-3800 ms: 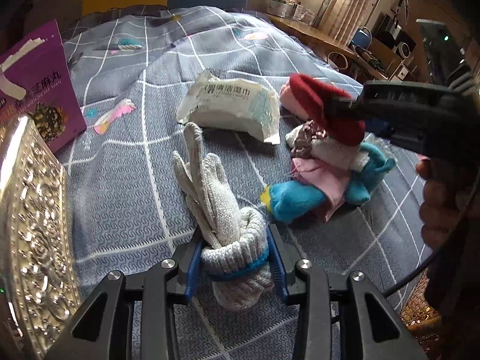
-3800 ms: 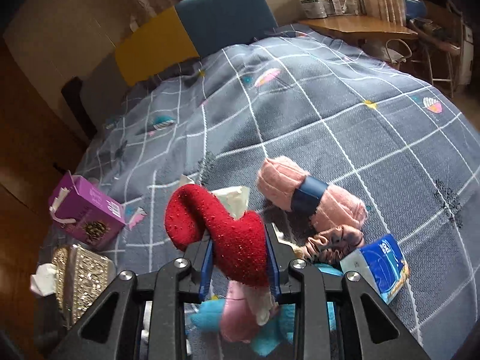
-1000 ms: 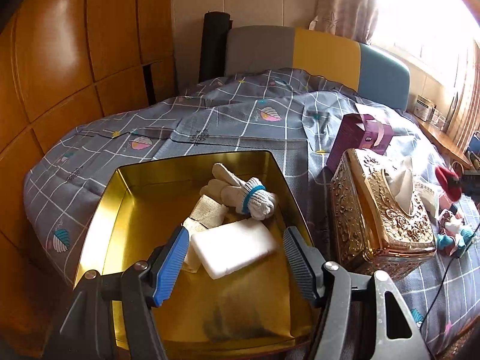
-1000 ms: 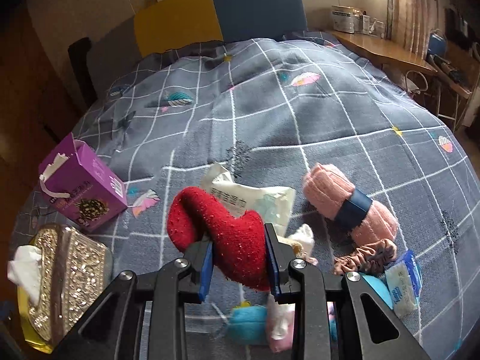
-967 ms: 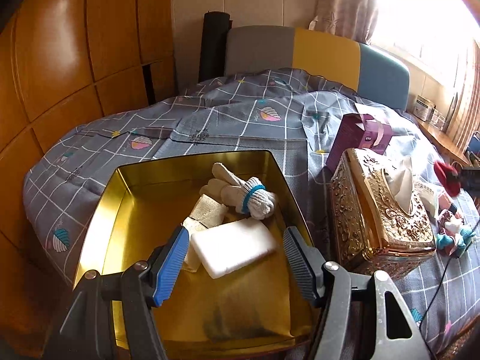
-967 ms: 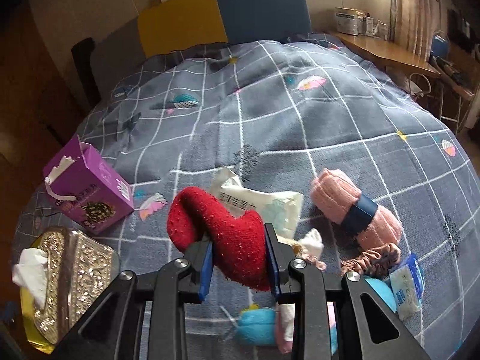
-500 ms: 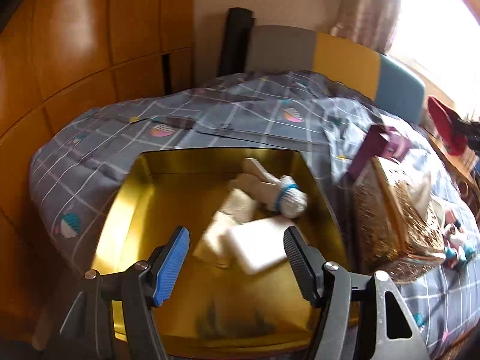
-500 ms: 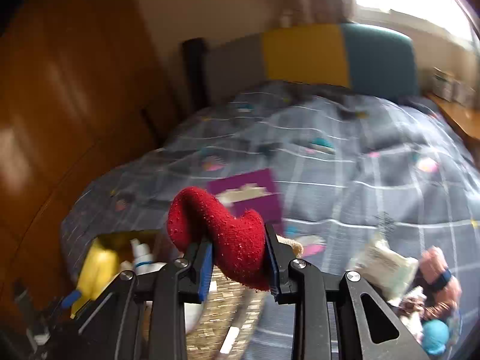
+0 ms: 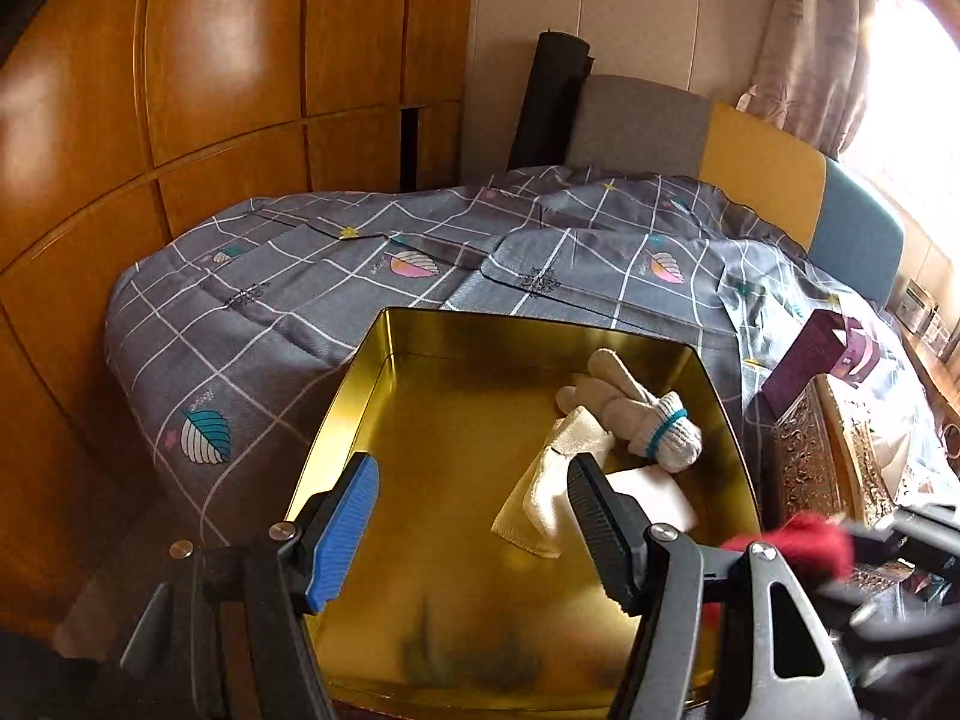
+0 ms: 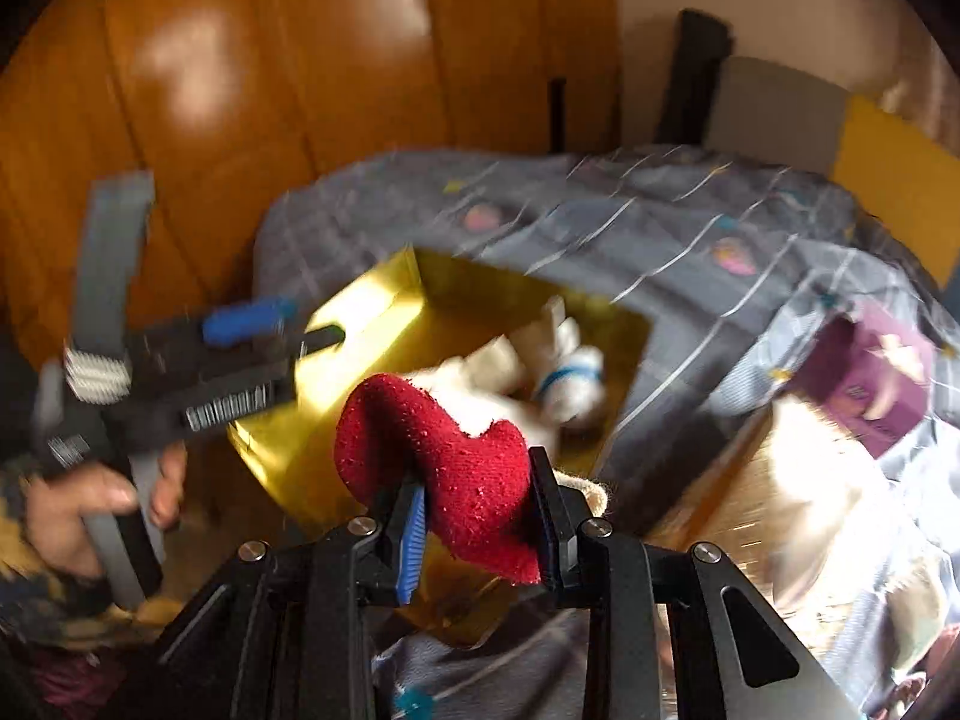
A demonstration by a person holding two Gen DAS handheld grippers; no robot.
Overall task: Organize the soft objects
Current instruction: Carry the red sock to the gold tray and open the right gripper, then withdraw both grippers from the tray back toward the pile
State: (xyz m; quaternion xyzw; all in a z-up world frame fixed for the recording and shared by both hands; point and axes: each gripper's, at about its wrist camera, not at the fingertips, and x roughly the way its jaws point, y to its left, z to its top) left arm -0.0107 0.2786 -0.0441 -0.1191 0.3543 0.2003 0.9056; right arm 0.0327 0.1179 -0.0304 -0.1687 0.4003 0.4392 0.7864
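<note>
The right gripper (image 10: 477,510) is clamped on a red sock (image 10: 444,456), pads squeezing it about mid-length so one end flops up over the top and the other hangs below. It looks light, floppy and fuzzy, so I'd guess it won't slip and can't really be hurt; a pinch anywhere on the fabric works, and it should just drop limp when let go. The left gripper (image 9: 474,516) has its jaws wide apart with nothing between them, hovering over the near end of the gold tin (image 9: 372,360).

The sock is in the air at the tin's near right corner, not inside yet. In the tin, a bundled white glove (image 9: 636,414), a folded cloth (image 9: 558,492) and a white pad (image 9: 660,495) all sit along the right side. The left half is bare, so that looks like the easy landing spot. Things to watch: the tin's thin upright rim, the ornate tissue box (image 9: 840,456) just beside its right wall, and the left gripper sharing the same airspace.
</note>
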